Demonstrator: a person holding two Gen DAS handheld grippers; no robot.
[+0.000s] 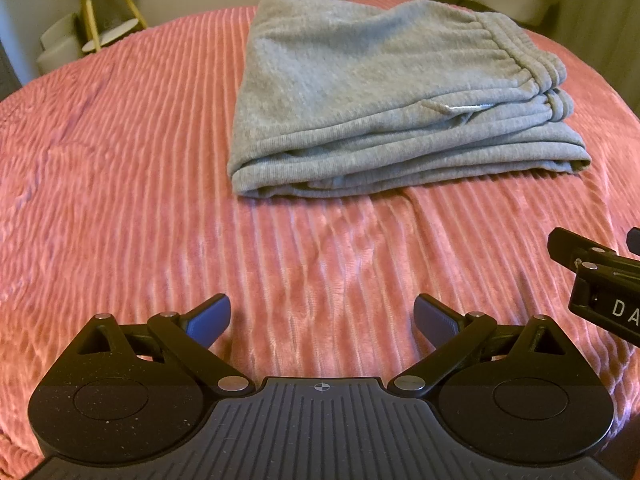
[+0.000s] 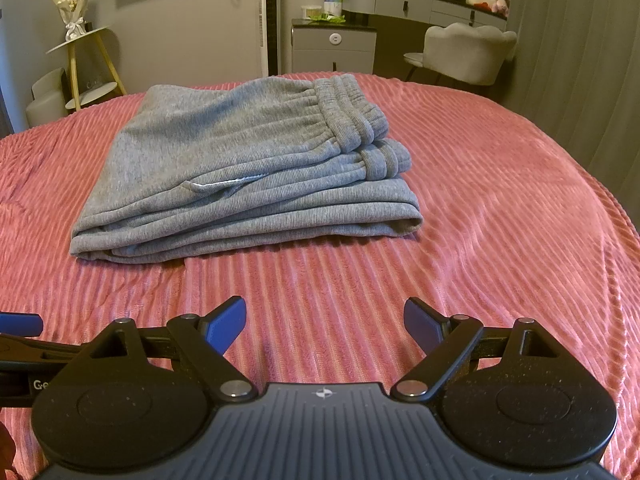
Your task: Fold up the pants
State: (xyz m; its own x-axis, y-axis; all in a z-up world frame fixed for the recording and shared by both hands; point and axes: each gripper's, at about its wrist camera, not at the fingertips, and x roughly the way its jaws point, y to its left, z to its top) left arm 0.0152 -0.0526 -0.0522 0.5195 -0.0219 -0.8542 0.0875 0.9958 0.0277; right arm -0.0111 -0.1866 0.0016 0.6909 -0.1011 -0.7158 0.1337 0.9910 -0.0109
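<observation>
**Inspector:** Left wrist view first. The grey pants [image 1: 384,92] lie as a compact stack of layers on the pink ribbed bedspread [image 1: 120,160]. The elastic waistband [image 1: 516,52] sits on top at the far right of the stack; a folded edge closes the left end; the layered edges face the cameras.

**Clerk:** And the tools, relative to the pants?

**Inspector:** Both are on the near side of the pants, well apart from the cloth and touching nothing. The left gripper [image 1: 322,320] has its blue pads spread wide, with bare bedspread between them. The right gripper [image 2: 324,324] shows the same in its own view: jaws wide, nothing held. Its black linkage shows at the right edge of the left view.

**Clerk:** State of the work?

**Inspector:** In my judgement, the folding is done or very nearly so. The stack is tidy, roughly rectangular, with no leg trailing out. One small pale strip [image 2: 218,184], perhaps a drawstring tip or pocket trim, shows at the front; I cannot tell which.

**Clerk:** Anything outstanding?

**Inspector:** At most a light squaring of the lower layers, which stick out a little past the waistband at the right end. Beyond the pants stand a chair [image 2: 468,54] and a dressing table [image 2: 424,2]; neither bears on the job.
</observation>
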